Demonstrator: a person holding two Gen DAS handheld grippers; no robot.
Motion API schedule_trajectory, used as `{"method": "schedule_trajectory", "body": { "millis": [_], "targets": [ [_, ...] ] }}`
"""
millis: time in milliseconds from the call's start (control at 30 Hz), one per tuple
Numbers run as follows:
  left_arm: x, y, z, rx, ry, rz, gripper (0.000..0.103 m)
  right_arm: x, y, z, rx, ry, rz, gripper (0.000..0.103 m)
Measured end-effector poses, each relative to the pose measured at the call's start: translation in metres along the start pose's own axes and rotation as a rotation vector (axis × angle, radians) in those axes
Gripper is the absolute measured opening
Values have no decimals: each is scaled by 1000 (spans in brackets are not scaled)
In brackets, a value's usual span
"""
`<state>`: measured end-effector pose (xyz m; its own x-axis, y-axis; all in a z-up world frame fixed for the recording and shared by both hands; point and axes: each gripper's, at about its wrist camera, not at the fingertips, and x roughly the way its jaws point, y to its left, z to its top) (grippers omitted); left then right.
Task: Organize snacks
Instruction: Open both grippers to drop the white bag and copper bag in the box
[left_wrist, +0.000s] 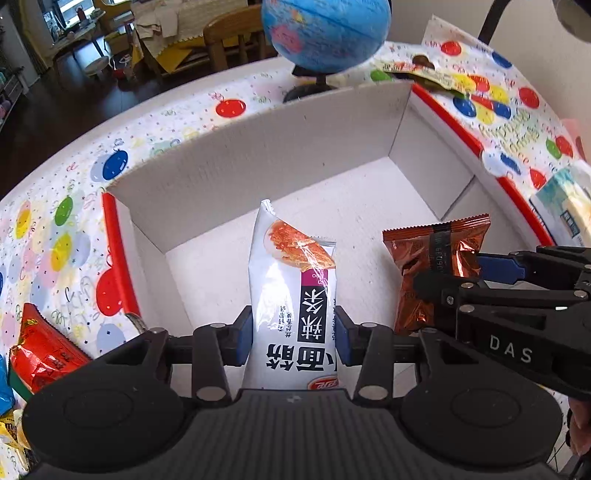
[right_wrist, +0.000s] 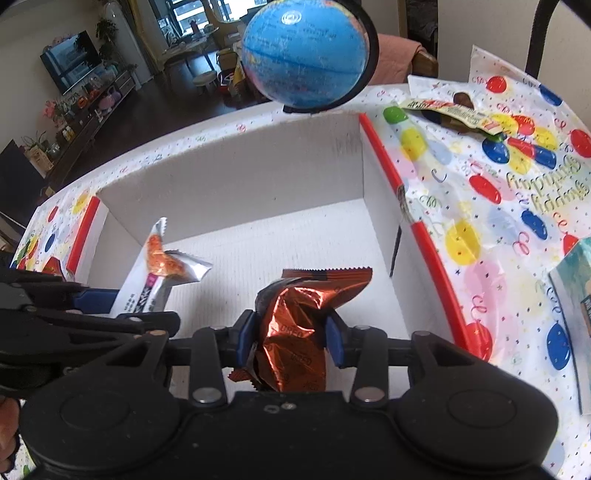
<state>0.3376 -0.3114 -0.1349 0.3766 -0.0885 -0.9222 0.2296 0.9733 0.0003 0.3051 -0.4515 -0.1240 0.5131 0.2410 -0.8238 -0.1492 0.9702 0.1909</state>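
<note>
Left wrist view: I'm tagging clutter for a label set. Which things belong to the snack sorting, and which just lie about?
Job:
white snack packet in left gripper
brown snack packet in right gripper
white box
red snack packet

Lying about:
globe
tablecloth

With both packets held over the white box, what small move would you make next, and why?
Probably lower both a little further, then open the jaws. The left gripper clamps the white snack packet and the right gripper the copper-brown packet, both above the bare floor of the white cardboard box.
</note>
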Motion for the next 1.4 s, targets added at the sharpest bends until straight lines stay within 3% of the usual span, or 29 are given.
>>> {"method": "schedule_trajectory", "body": {
  "millis": [167, 333, 567, 867, 1000, 1333, 1400],
  "targets": [
    [6, -3, -1, 14, 20, -12, 44, 0, 0, -4, 5, 5, 3, 42],
    [-2, -3, -1, 12, -3, -19, 58, -6, -3, -4, 10, -6, 8, 43],
    [-20, 4, -6, -15, -36, -42, 64, -25, -1, -5, 14, -39, 17, 52],
    [-57, 11, -24, -11, -105, -53, 65, -60, 12, -11, 2, -107, 15, 68],
    [-77, 17, -34, -11, -148, -60, 72, -77, 22, -15, -5, -142, 10, 76],
    [-124, 41, -60, -33, -231, -90, 72, -116, 50, -27, -7, -228, 12, 85],
    [-133, 48, -67, -35, -251, -91, 77, -123, 58, -29, -17, -245, 13, 86]
  ]
}}
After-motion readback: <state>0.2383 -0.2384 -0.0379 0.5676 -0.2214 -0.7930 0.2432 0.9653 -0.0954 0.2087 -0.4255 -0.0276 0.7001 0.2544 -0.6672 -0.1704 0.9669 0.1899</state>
